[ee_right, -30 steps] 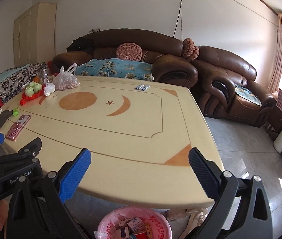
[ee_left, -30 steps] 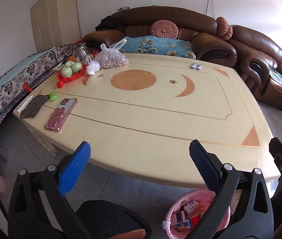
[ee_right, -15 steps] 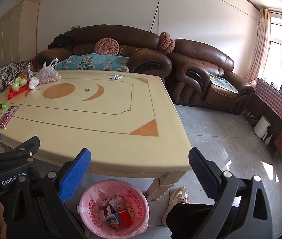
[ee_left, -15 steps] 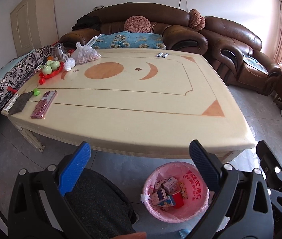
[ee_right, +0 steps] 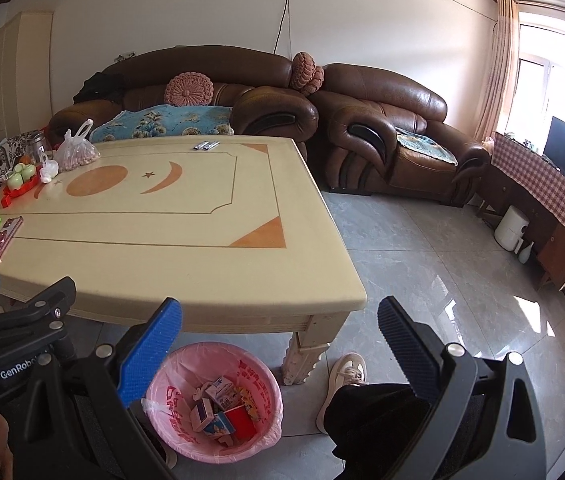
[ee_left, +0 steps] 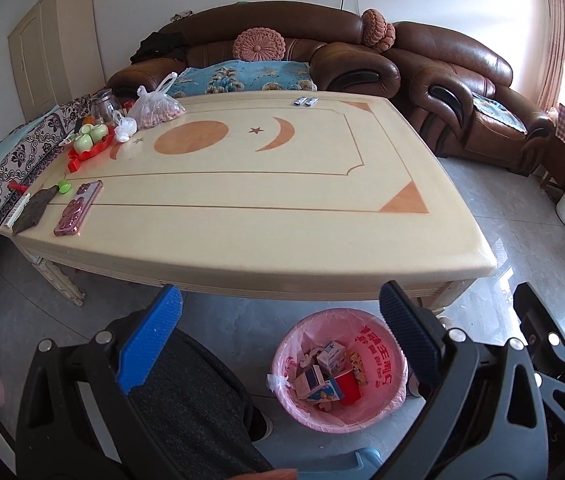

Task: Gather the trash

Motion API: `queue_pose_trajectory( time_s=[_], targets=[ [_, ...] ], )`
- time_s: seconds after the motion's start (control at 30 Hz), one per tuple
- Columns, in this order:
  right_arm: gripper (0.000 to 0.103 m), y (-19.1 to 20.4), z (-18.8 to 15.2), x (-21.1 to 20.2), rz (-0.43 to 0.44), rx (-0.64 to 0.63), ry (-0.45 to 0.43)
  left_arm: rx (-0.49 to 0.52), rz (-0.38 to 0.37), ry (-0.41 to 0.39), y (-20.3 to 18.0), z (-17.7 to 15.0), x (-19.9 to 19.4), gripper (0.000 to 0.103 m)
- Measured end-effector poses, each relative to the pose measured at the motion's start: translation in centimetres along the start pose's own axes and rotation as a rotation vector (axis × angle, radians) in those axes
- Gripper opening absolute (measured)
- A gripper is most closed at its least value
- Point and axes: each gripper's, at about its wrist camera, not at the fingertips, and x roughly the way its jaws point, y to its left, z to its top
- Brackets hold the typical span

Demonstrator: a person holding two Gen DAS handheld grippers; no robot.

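Small printed cardboard cartons [ee_left: 332, 356], one of them red, heaped loosely with scraps of paper inside a round pink plastic bin lined with a pink printed bag [ee_left: 294, 332]. Bin on the grey tiled floor, just beside the carved near corner leg of the table and partly under its edge; seen from the right wrist too, cartons [ee_right: 222, 394] inside bin [ee_right: 162, 380].

Judged light, thin-walled and easily crushed. Best taken across two flat faces with gentle closure, not by a corner; glossy print likely a little slippery. Liner bag soft and limp, loose at the rim, apt to snag a fingertip.

Left gripper [ee_left: 280, 300]: blue ribbed pads spread wide, nothing between them, held above the bin and short of the table edge. Right gripper [ee_right: 280, 312]: likewise wide apart and empty, above the floor at the table corner.

Large cream rectangular table with orange sun, moon and star inlay [ee_left: 282, 208]: near half bare. Two small silver-and-blue wrapped packets [ee_left: 306, 101] at the far edge, possibly trash left to collect; too small to tell. At the far left, clear plastic bag of nuts [ee_left: 158, 108], red tray of green cups [ee_left: 90, 140], pink-cased phone [ee_left: 78, 208].

Beyond, brown leather sofa [ee_left: 282, 64]; a person's pale shoe [ee_right: 346, 376] by the table leg.
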Motion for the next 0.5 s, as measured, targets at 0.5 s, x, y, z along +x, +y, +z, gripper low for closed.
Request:
queue_pose_trajectory(
  time_s=[0.5],
  targets=[
    [0.096,-0.84,-0.37,-0.52,-0.007,0.017,-0.007,0.012,-0.003,-0.021,-0.82,-0.3,-0.63,0.097]
  ],
)
